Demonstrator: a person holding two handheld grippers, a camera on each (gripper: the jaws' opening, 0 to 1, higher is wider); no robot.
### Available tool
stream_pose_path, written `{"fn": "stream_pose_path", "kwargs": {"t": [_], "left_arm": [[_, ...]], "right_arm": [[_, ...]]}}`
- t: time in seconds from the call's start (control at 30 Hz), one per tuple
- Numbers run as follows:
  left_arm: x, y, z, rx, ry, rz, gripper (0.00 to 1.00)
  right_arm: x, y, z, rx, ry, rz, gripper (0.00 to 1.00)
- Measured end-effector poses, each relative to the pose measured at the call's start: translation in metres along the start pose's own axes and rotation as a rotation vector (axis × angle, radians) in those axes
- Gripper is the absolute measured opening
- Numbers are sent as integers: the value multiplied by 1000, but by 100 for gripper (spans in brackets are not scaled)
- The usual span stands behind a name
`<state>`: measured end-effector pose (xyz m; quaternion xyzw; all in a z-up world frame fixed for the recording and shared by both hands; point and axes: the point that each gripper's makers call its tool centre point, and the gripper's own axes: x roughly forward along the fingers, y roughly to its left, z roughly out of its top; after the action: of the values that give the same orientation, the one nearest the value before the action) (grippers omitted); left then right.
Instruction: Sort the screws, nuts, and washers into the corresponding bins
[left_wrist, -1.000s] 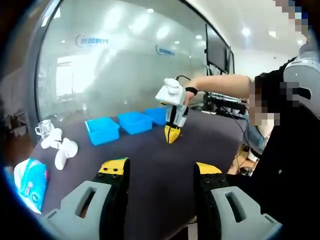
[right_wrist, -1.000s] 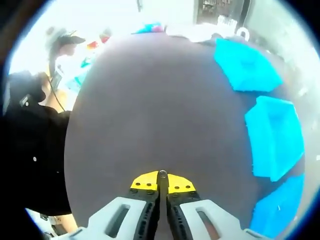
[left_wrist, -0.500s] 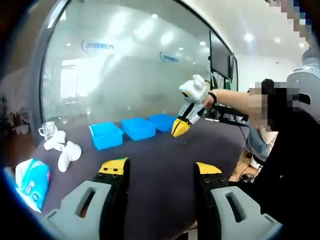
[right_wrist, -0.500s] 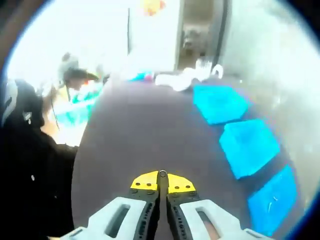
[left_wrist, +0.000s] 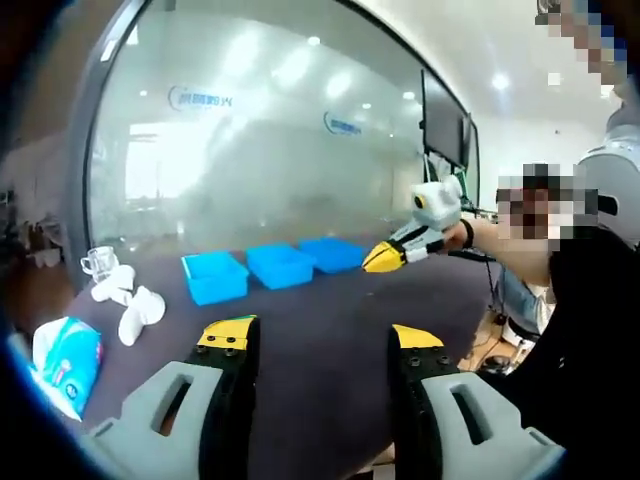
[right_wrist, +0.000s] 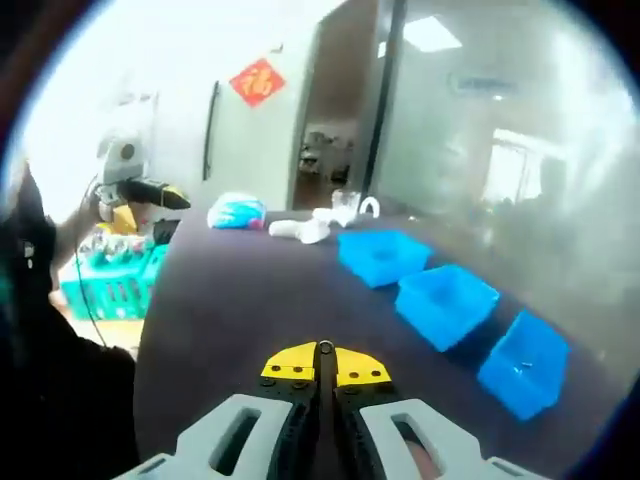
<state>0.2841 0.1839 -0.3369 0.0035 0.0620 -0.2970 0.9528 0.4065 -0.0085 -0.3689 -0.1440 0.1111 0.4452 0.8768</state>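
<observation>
The right gripper (right_wrist: 324, 352), jaws pressed together on what looked like a tiny metal piece, was raised above the dark worktop (right_wrist: 250, 300), with the three blue plastic bins (right_wrist: 445, 300) ahead to its right. The left gripper (left_wrist: 315, 335) hung with jaws apart, idle. The carry step seemed in hand; next it needed lowering over the matching bin.

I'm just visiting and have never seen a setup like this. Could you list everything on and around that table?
Table: one, dark purple-grey, under everything.
Bins: three, blue, open-topped, in a row along the table's far edge by the glass wall.
Packet: one, blue and white, at the table's left end.
White objects: a few, near the packet; kind unclear.
Glass cup: one, clear, beside them.
Crate: one, green, off the table's side.
Wall decoration: one, red.
Left gripper: yellow-tipped, jaws apart.
Right gripper: yellow-tipped, jaws together, raised above the table.
</observation>
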Motion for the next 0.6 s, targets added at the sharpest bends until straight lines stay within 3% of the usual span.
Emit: {"fn": "stream_pose_path", "kwargs": {"t": [0.13, 0.23, 0.6], "left_arm": [[-2, 2, 1, -9, -14, 18, 50], [-5, 5, 4, -18, -28, 34, 50], [-4, 16, 0, -10, -22, 100, 50]], "right_arm": [[-10, -6, 8, 46, -96, -104, 1], [-21, -9, 15, 133, -182, -165, 1], [-31, -29, 28, 141, -246, -323, 1]]}}
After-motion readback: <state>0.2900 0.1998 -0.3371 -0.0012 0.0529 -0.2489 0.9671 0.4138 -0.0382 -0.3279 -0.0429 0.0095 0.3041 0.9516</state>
